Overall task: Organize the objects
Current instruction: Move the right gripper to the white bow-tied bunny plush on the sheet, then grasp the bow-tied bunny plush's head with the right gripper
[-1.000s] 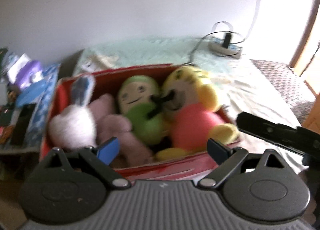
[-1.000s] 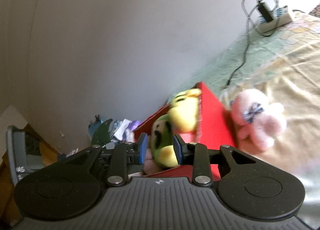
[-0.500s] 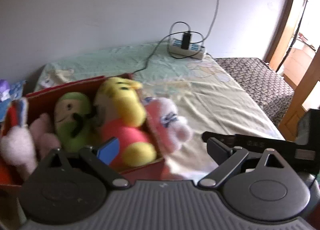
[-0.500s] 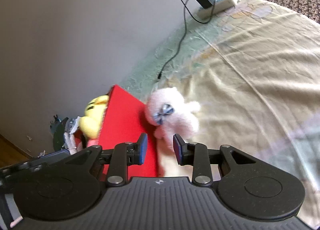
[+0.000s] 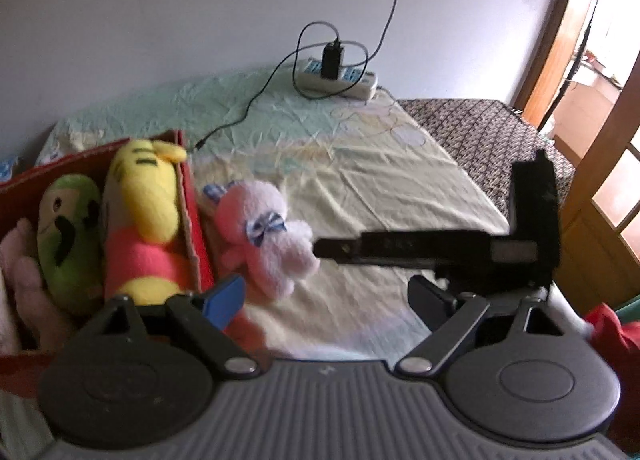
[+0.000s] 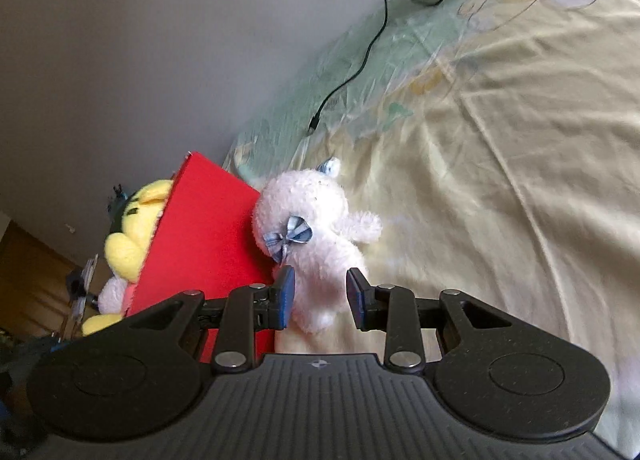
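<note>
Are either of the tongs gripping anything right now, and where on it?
Nothing is held. The right tongs frame the pink plush's lower body without visibly pinching it; the left tongs, which have just been closing, hang open over the bed.

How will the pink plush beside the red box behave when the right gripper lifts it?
The pink plush looks fluffy and soft, so it will likely squash and flop. Probably light. Leaning against the red box, it may slump as the right gripper closes.

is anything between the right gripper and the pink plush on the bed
Nothing visible. The right gripper is open with the pink plush right ahead, its lower body showing between the fingers. The red box stands just beside the plush, close to one finger.
</note>
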